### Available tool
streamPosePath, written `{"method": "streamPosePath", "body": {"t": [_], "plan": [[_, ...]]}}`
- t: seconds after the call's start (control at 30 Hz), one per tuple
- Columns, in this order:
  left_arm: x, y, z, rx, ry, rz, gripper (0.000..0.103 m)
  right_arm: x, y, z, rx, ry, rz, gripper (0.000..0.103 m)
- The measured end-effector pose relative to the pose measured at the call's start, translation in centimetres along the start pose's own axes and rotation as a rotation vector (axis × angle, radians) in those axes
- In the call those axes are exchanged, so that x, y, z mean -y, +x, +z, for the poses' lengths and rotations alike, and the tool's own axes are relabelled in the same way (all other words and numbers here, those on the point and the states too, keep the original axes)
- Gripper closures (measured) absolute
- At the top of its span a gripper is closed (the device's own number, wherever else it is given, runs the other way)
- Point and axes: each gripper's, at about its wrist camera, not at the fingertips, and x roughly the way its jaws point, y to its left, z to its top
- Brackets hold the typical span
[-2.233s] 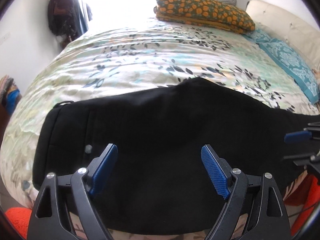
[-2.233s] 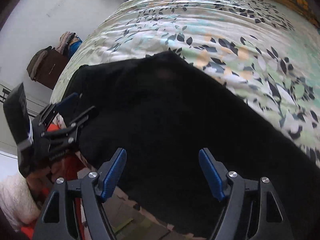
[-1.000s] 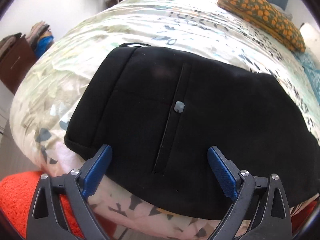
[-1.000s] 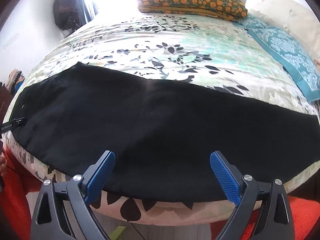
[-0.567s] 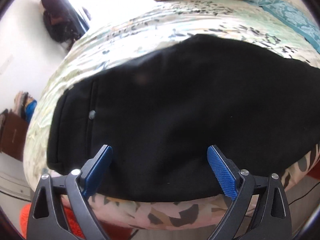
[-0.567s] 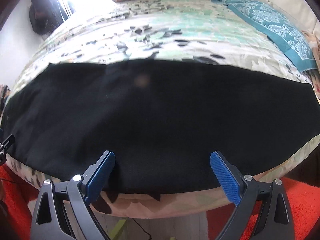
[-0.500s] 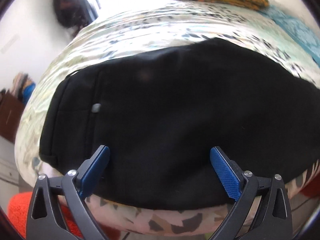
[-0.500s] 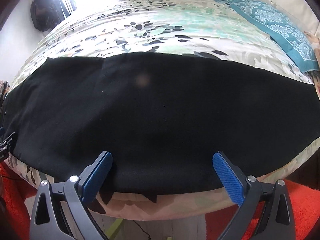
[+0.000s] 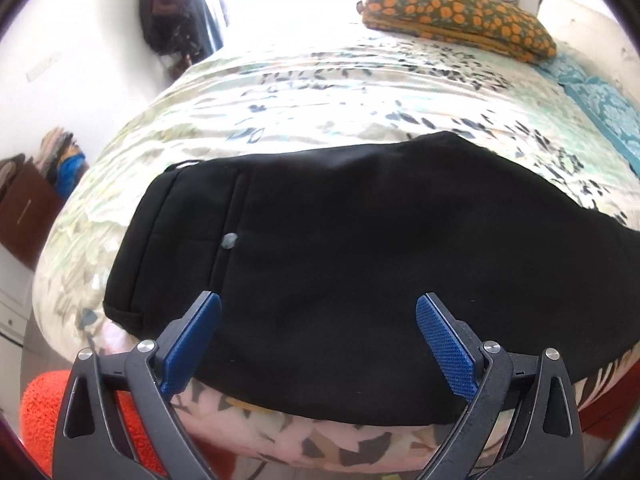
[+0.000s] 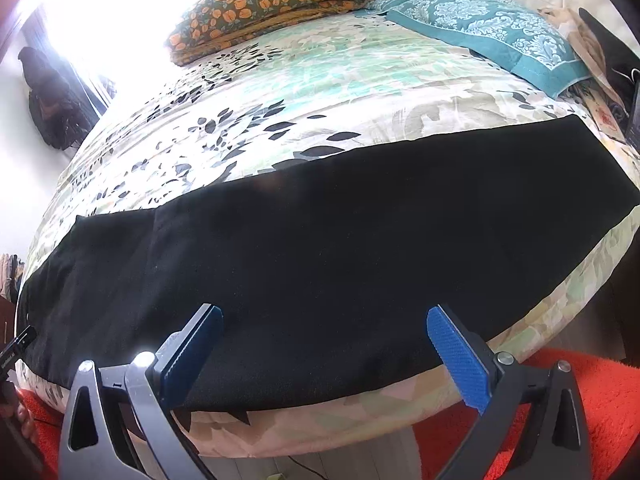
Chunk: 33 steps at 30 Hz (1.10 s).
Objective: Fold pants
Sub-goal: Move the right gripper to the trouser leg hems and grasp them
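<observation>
Two ribbed-pad grippers — left gripper (image 9: 318, 312), right gripper (image 10: 324, 326) — matte pants (image 10: 320, 248)

Bed (image 9: 320, 92) covered by leaf-print spread in pale green, cream and black. Orange-spotted folded blanket (image 9: 460, 20) at the bed's far edge; beside it, toward the far right corner, a teal patterned pillow (image 10: 492, 36). Orange-red shaggy rug (image 10: 592, 400) on the floor under the near edge. Brown cabinet (image 9: 24, 212) against the wall beyond the left edge, clothes piled on top. Dark bags (image 9: 168, 20) hang near the bright window.
</observation>
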Motion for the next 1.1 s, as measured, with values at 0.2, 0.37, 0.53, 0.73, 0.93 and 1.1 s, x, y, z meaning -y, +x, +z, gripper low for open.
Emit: {"method": "streamPosePath", "body": {"t": [0.2,0.37,0.53,0.73,0.93,1.1], "plan": [[4.3,-0.4,-0.4,-0.003,0.111,-0.015,0.004,0.9,-0.2,0.9,0.021,0.044,0.032,0.002],[7.0,-1.7,-0.9,0.006,0.180,-0.029,0.004,2.4,-0.4,1.4,0.038,0.093,0.052,0.002],[9.1,-3.0,-1.0,0.010,0.209,-0.081,0.004,4.0,-1.4,1.5,0.079,0.149,0.062,0.002],[11.6,-4.3,-0.5,-0.005,0.227,-0.181,0.004,6.8,-3.7,2.7,0.147,0.216,0.063,0.002],[13.5,-5.4,-0.7,0.004,0.268,-0.214,0.004,18.1,-8.5,5.7,0.231,0.494,0.214,0.002],[13.1,-4.8,-1.2,-0.026,0.256,-0.208,0.004,32.0,-9.0,5.9,0.203,0.757,0.273,0.001]]}}
